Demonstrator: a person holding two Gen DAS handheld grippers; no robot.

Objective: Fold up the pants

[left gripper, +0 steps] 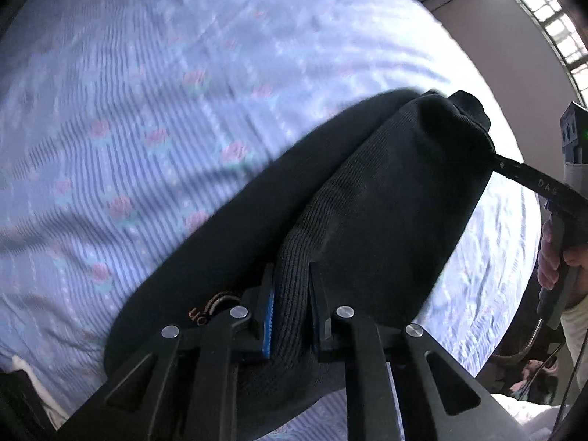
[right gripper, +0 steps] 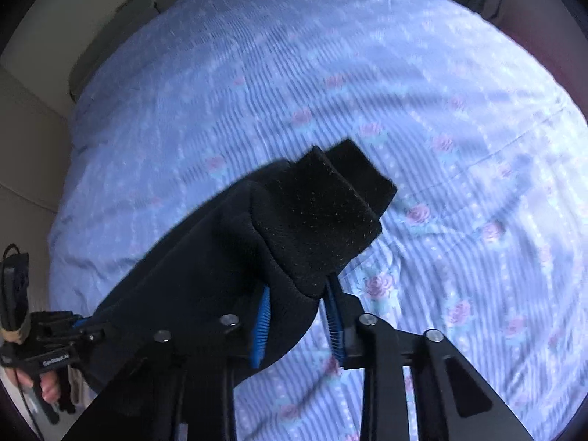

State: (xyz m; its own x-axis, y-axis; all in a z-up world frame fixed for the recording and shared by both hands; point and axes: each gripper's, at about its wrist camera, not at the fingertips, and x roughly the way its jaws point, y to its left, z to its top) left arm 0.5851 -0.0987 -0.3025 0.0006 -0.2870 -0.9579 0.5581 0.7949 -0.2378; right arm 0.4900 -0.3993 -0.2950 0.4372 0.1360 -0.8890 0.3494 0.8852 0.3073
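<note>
The left claw (left gripper: 290,308) and right claw (right gripper: 297,316) each pinched tight on the black pants (left gripper: 367,191), held up over the bed (left gripper: 147,110), toward 12 o'clock. They looked partly folded, not yet laid down.

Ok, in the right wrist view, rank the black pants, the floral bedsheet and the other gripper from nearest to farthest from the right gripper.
1. The black pants, clamped between the right gripper pads, at centre.
2. The floral bedsheet, spread beneath and beyond the pants.
3. The left gripper, at the far left edge, holding the other end of the pants.
</note>
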